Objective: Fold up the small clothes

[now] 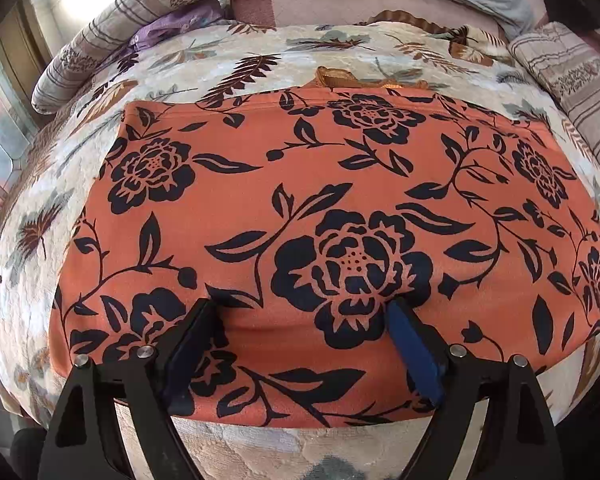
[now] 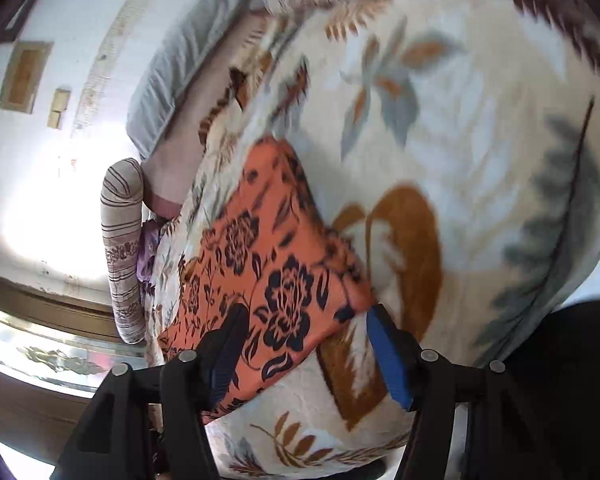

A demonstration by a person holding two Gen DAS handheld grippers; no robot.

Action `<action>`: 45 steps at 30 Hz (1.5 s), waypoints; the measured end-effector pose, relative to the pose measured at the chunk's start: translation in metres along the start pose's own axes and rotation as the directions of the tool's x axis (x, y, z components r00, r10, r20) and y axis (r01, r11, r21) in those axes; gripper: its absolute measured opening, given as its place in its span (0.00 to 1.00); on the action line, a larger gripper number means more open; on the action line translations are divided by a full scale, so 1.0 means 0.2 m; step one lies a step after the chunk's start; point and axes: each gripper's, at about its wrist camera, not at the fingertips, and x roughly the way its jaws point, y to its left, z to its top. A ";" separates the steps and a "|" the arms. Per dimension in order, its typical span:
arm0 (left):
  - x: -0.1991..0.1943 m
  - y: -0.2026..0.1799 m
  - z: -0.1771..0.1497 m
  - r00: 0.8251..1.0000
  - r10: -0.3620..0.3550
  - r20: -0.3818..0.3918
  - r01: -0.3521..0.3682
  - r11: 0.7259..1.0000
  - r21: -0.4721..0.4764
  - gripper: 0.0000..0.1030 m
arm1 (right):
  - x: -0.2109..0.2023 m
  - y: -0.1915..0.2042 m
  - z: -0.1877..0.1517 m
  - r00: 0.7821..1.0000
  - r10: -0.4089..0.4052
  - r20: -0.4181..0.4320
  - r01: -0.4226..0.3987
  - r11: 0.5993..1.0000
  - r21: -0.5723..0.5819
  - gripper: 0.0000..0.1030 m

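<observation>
L gripper (image 1: 300, 308) over near edge of orange floral garment (image 1: 320, 208); R gripper (image 2: 304, 316) at its corner.
Both spread wide, gripping nothing. Garment's long axis runs across blanket (image 1: 228, 60), L nearer its middle, I judge.

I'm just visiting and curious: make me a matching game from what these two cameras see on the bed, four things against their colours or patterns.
Things:
1. garment
2. blanket
3. bolster
4. gripper pads

Looks:
A. plain blue
B. beige with brown stripes
C. orange with dark flowers
D. cream with brown and grey leaves

Pairs: 1-C, 2-D, 3-B, 4-A
</observation>
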 end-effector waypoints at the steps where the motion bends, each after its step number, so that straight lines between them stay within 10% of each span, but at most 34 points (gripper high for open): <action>1: 0.00 0.01 0.00 1.000 -0.007 0.000 0.007 1.000 -0.002 0.86 | -0.02 0.01 0.05 1.000 0.009 0.001 -0.009 1.000 -0.022 0.63; 6: 0.00 0.02 -0.01 1.000 -0.014 0.011 0.014 1.000 0.004 0.86 | 0.23 0.20 0.39 0.988 0.080 -0.135 -0.101 0.983 -0.155 0.63; 13: 0.02 0.03 -0.02 1.000 -0.017 0.011 0.017 1.000 0.005 0.88 | 0.80 0.30 0.73 0.960 -0.081 -0.268 0.019 0.974 -0.226 0.56; 14: 0.02 0.03 -0.02 1.000 -0.017 0.013 0.017 1.000 0.006 0.88 | 0.83 0.33 0.74 0.959 -0.096 -0.265 0.028 0.968 -0.250 0.29; 15: 0.02 0.04 -0.02 1.000 -0.020 0.014 0.020 1.000 0.005 0.88 | 0.84 0.36 0.73 0.957 -0.136 -0.258 0.055 0.953 -0.299 0.22; 20: 0.02 0.04 -0.03 1.000 -0.020 0.023 0.020 1.000 0.004 0.89 | 0.77 0.26 0.81 0.968 -0.236 -0.085 0.215 0.955 -0.202 0.21; 27: 0.02 0.04 -0.05 0.999 -0.015 0.029 0.015 1.000 0.001 0.89 | 0.46 0.49 0.54 0.991 -0.122 -0.048 0.103 0.950 -0.295 0.27; 30: 0.02 0.04 -0.04 1.000 -0.018 0.024 0.018 1.000 0.001 0.89 | 0.45 0.55 0.31 0.984 -0.014 -0.178 -0.042 0.951 -0.306 0.74; 32: 0.02 0.04 -0.04 1.000 -0.017 0.020 0.017 1.000 0.001 0.89 | 0.50 0.46 0.21 0.971 -0.004 -0.241 -0.065 0.959 -0.276 0.73; 35: 0.02 0.04 -0.03 1.000 -0.015 0.009 0.015 1.000 0.003 0.89 | 0.49 0.23 0.22 0.980 -0.003 -0.199 -0.018 0.994 -0.106 0.43; 39: 0.02 0.04 -0.03 1.000 -0.012 0.008 0.012 1.000 0.000 0.90 | 0.30 0.34 0.14 0.987 0.076 -0.139 -0.096 0.985 -0.143 0.70; 45: -0.01 0.05 -0.03 1.000 -0.020 -0.006 0.020 1.000 -0.006 0.89 | 0.35 0.14 0.03 0.986 0.040 -0.162 -0.047 0.998 -0.044 0.57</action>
